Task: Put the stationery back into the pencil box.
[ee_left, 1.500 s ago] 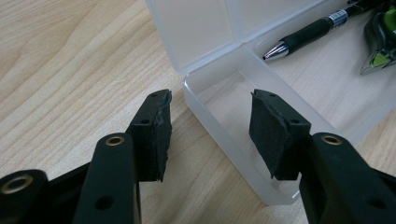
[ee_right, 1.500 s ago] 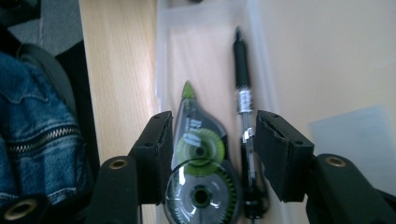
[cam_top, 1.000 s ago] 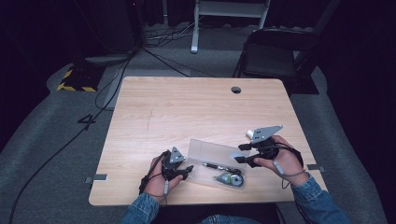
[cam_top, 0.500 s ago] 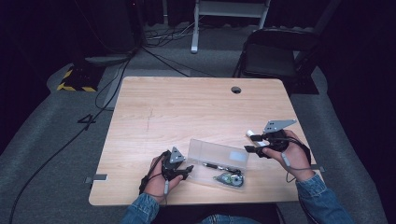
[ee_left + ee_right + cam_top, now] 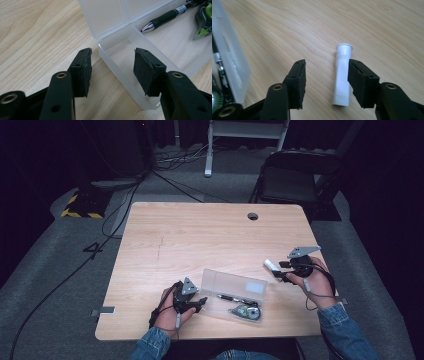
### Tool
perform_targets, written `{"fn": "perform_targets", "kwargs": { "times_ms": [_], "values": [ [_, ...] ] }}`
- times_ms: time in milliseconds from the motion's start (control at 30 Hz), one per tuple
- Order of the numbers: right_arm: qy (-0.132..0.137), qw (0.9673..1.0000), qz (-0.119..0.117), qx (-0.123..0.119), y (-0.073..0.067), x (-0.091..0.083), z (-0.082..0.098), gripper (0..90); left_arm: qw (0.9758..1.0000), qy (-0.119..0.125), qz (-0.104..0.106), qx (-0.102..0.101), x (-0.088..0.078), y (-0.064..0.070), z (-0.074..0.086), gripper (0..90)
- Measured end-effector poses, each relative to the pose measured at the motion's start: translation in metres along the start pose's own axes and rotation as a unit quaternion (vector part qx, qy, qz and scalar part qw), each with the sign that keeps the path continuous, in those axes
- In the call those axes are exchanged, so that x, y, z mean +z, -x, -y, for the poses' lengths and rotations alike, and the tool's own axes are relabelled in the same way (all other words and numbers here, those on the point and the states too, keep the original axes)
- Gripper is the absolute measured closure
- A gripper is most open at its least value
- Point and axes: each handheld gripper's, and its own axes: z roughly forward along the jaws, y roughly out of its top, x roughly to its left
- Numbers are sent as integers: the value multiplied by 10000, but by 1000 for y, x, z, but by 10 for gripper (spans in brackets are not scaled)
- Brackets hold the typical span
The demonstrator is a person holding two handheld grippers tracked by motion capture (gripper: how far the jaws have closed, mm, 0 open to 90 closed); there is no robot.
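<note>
At lower centre of the high view, the left gripper [image 5: 199, 303] rests low, its jaws straddling the near corner wall of the clear plastic case [image 5: 117, 53]. At right, the right gripper [image 5: 325, 83] reaches leftward; its jaws, just closing, stand apart around the white tube [image 5: 342, 77] without pressing it.

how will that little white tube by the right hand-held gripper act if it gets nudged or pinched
The white tube is round and lies flat on the table, so a sideways nudge would probably roll it. It looks like smooth, stiff plastic, likely light and a bit slippery. The right hand-held gripper has soft-looking pads, which should help hold it.
</note>
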Motion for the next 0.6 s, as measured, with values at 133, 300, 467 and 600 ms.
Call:
{"fn": "perform_targets", "kwargs": {
  "times_ms": [133,300,467,600],
  "values": [
    [-162,9997,125,96,8,7,7,519,10000,0,1,-2,0,0,0,490],
    [-308,9991,227,166,15,15,13,545,10000,-3,6,-10,0,0,0,489],
    [-429,9985,254,215,19,22,18,563,10000,-3,6,-8,0,0,0,489],
    [-484,9981,215,308,20,27,20,569,10000,-2,2,-8,0,0,0,489]
  ]
}}
